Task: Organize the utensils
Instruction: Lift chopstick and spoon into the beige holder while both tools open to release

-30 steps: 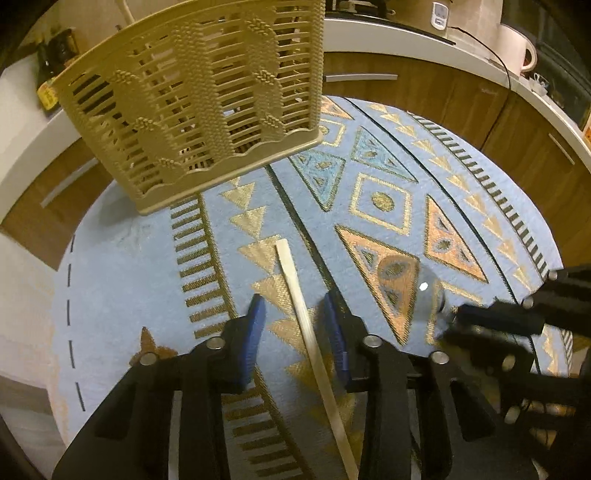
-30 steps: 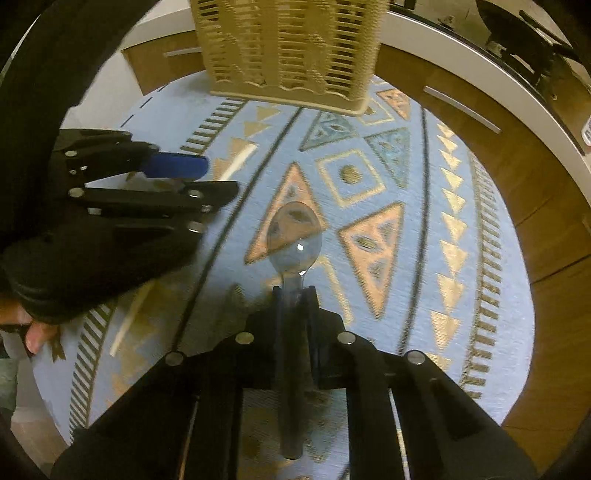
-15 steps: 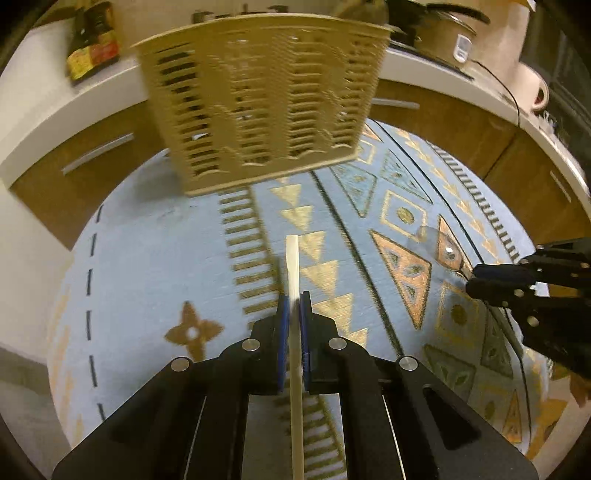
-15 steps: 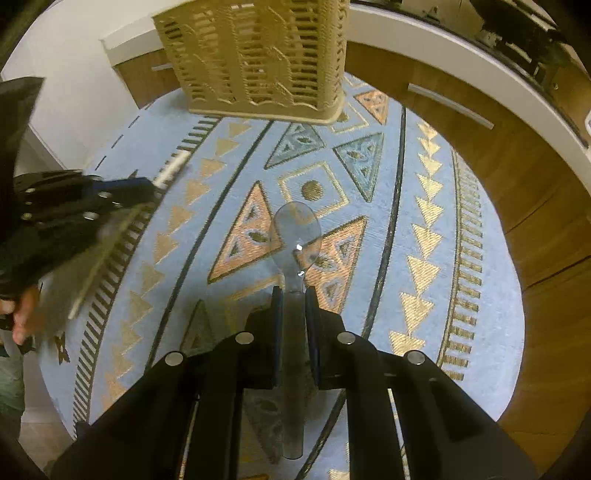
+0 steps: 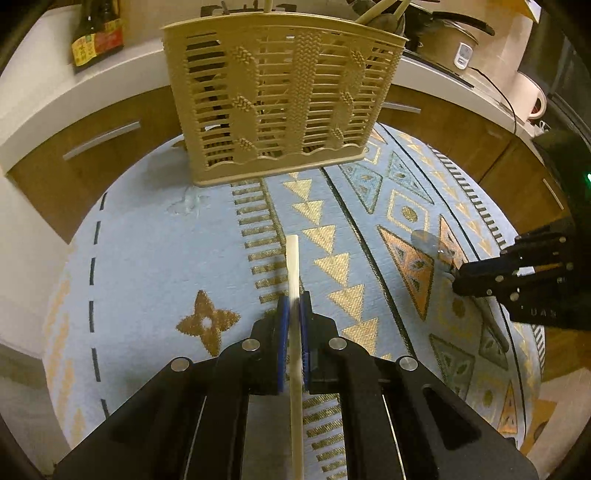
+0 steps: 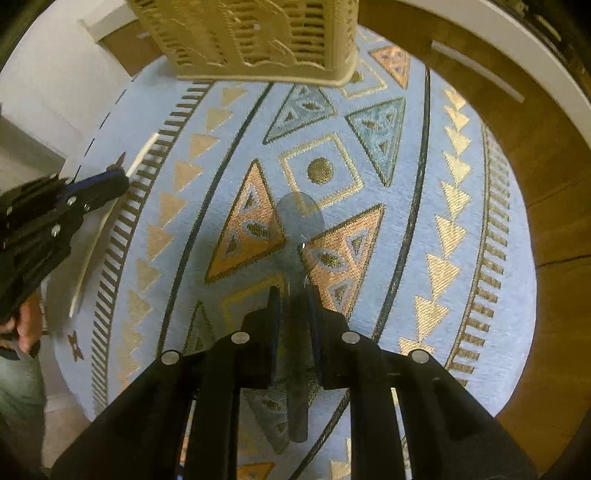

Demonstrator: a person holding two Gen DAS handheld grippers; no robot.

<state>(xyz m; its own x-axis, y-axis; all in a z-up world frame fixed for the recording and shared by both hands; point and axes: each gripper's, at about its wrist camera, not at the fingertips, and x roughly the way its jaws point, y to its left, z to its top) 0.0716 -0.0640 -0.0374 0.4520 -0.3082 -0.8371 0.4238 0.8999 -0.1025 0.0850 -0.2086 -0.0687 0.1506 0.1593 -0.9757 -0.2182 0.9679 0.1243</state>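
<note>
My left gripper (image 5: 293,306) is shut on a cream chopstick (image 5: 293,258), which points toward the tan slotted utensil basket (image 5: 280,103) standing upright at the far end of the mat. My right gripper (image 6: 293,291) has a clear plastic spoon (image 6: 299,221) by its handle, bowl forward, above the orange triangles. Its jaws are easing open with the handle still between the pads. The right wrist view shows the left gripper (image 6: 122,177) and the chopstick (image 6: 144,155) at the left. In the left wrist view, the right gripper (image 5: 458,277) and spoon (image 5: 424,240) are at the right.
A light blue patterned mat (image 5: 147,258) covers the round table. Several utensils stick up out of the basket. Behind it a white counter (image 5: 110,85) with wooden drawers carries a dark bottle (image 5: 96,33), a cooker (image 5: 454,40) and a kettle (image 5: 532,96). A hand (image 6: 26,325) grips the left tool.
The left gripper shut on the chopstick and lifted it, turning to face the basket. The right gripper carried the spoon forward, and the gap between its fingers has widened slightly.
</note>
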